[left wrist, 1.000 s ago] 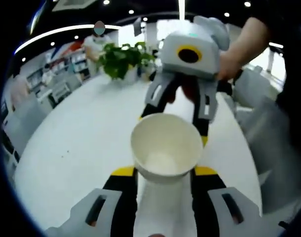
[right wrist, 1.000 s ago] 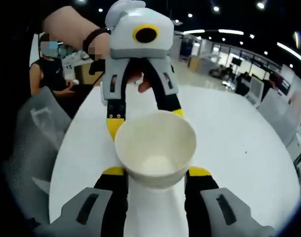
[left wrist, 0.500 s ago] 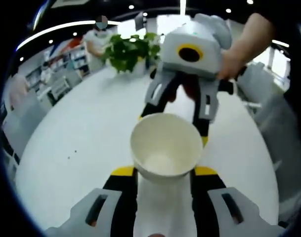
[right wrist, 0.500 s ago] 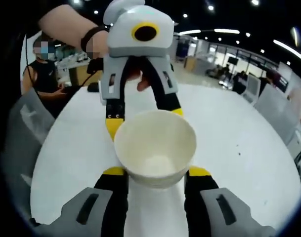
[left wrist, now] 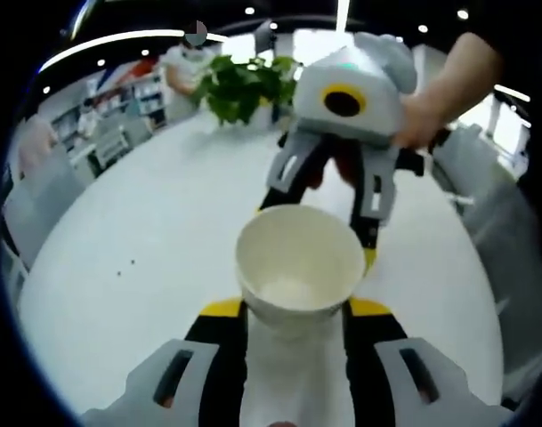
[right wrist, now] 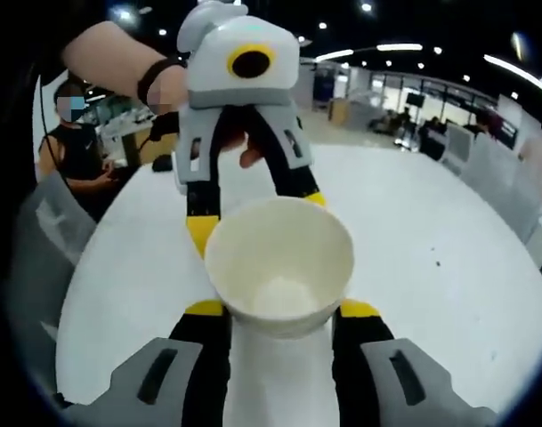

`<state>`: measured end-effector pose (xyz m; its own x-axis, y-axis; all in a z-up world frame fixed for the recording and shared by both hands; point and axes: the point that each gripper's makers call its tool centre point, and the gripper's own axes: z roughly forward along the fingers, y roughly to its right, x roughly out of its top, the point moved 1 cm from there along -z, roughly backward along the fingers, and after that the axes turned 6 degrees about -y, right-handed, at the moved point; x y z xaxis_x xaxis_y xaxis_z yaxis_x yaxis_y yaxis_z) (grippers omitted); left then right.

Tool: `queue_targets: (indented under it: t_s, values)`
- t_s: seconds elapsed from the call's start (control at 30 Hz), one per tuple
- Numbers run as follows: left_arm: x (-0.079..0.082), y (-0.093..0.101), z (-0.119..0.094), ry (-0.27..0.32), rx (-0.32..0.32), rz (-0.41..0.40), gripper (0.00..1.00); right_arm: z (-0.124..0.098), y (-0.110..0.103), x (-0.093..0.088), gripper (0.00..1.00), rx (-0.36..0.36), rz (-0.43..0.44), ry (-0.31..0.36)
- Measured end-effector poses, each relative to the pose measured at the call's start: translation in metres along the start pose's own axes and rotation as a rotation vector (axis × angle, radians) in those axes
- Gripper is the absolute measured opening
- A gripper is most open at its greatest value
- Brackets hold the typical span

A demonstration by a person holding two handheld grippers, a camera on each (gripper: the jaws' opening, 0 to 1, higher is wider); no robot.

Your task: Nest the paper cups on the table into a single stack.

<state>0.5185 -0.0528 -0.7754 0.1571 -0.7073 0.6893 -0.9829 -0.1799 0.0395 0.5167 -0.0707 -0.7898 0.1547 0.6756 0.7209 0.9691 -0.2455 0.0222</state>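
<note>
In the left gripper view, the background plant (left wrist: pixel 244 84) has slid lower since a second ago; the grip is unchanged. The left gripper (left wrist: pixel 294 309) clamps a smooth white paper cup (left wrist: pixel 299 269), mouth facing the camera, axis along the jaws, above the glossy white table (left wrist: pixel 137 249).

In the right gripper view, the right gripper (right wrist: pixel 280 309) likewise pinches the same cup, the other gripper opposite.
</note>
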Motion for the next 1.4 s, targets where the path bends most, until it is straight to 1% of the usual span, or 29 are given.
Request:
queue_targets:
  t_s: [0.07, 0.13, 0.27, 0.4, 0.53, 0.63, 0.73, 0.83, 0.9, 0.93, 0.97, 1.0, 1.03, 1.07, 1.13, 1.23, 1.4]
  values:
    - [0.000, -0.001, 0.001, 0.000, 0.007, -0.004, 0.42, 0.000, 0.001, 0.000, 0.42, 0.000, 0.015, 0.004]
    - [-0.002, -0.002, 0.004, -0.014, 0.018, -0.018, 0.41, 0.001, 0.003, 0.000, 0.42, -0.001, 0.037, 0.014]
    - [-0.002, -0.005, 0.004, -0.009, 0.032, -0.029, 0.41, 0.001, 0.005, -0.002, 0.42, -0.020, 0.064, 0.013]
    - [-0.004, -0.008, 0.003, 0.000, 0.059, -0.036, 0.49, 0.001, 0.006, -0.002, 0.42, -0.026, 0.068, 0.011]
    - [-0.010, -0.008, 0.001, -0.007, 0.064, -0.046, 0.52, -0.001, 0.005, -0.005, 0.42, -0.030, 0.075, 0.003]
    - [-0.015, -0.009, -0.004, -0.009, 0.086, -0.057, 0.54, -0.005, 0.004, -0.011, 0.45, -0.038, 0.088, -0.009]
    - [-0.023, -0.009, -0.011, -0.014, 0.104, -0.071, 0.54, -0.011, 0.000, -0.013, 0.44, -0.039, 0.100, -0.007]
    - [-0.027, -0.007, -0.020, 0.005, 0.131, -0.119, 0.56, -0.018, -0.003, -0.016, 0.44, -0.051, 0.110, -0.007]
    - [-0.027, -0.003, -0.028, 0.038, 0.150, -0.162, 0.57, -0.024, -0.007, -0.017, 0.45, -0.059, 0.122, 0.000]
    - [-0.028, -0.002, -0.030, 0.040, 0.159, -0.172, 0.58, -0.029, -0.010, -0.016, 0.45, -0.068, 0.128, 0.011]
    - [-0.031, 0.000, -0.033, 0.029, 0.172, -0.169, 0.60, -0.031, -0.011, -0.016, 0.46, -0.071, 0.131, 0.013]
    - [-0.035, 0.002, -0.037, 0.022, 0.196, -0.179, 0.63, -0.038, -0.015, -0.015, 0.46, -0.085, 0.136, 0.023]
    - [-0.036, 0.005, -0.039, 0.025, 0.203, -0.188, 0.65, -0.040, -0.016, -0.015, 0.47, -0.095, 0.134, 0.027]
    - [-0.037, 0.010, -0.043, 0.037, 0.208, -0.198, 0.65, -0.045, -0.020, -0.016, 0.48, -0.111, 0.131, 0.031]
    - [-0.039, 0.019, -0.051, 0.054, 0.217, -0.213, 0.63, -0.052, -0.029, -0.018, 0.49, -0.113, 0.137, 0.033]
    - [-0.040, 0.032, -0.060, 0.067, 0.232, -0.239, 0.65, -0.061, -0.041, -0.022, 0.50, -0.117, 0.139, 0.034]
    - [-0.040, 0.052, -0.074, 0.091, 0.251, -0.245, 0.66, -0.075, -0.056, -0.025, 0.54, -0.142, 0.168, 0.044]
